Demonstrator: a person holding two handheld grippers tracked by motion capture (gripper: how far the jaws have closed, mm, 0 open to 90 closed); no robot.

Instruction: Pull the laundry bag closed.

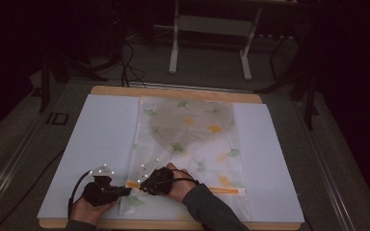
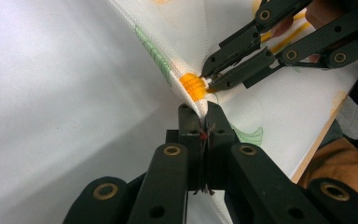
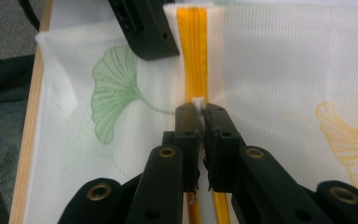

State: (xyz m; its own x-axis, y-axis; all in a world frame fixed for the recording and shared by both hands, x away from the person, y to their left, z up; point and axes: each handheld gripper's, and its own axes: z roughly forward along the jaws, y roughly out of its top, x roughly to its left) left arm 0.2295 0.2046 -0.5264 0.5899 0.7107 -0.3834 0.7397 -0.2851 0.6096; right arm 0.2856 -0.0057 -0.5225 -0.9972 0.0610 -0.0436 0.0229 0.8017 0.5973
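White mesh pouch (image 1: 192, 139), ginkgo-leaf print, orange zipper (image 3: 191, 51), lying flat

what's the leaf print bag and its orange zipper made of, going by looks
The bag looks like thin, translucent white mesh fabric: a fine woven grid shows, and it puckers where the left gripper pinches it. The zipper looks like matte orange plastic or nylon, ribbed lengthwise.

Dim high view, bright soft close-ups
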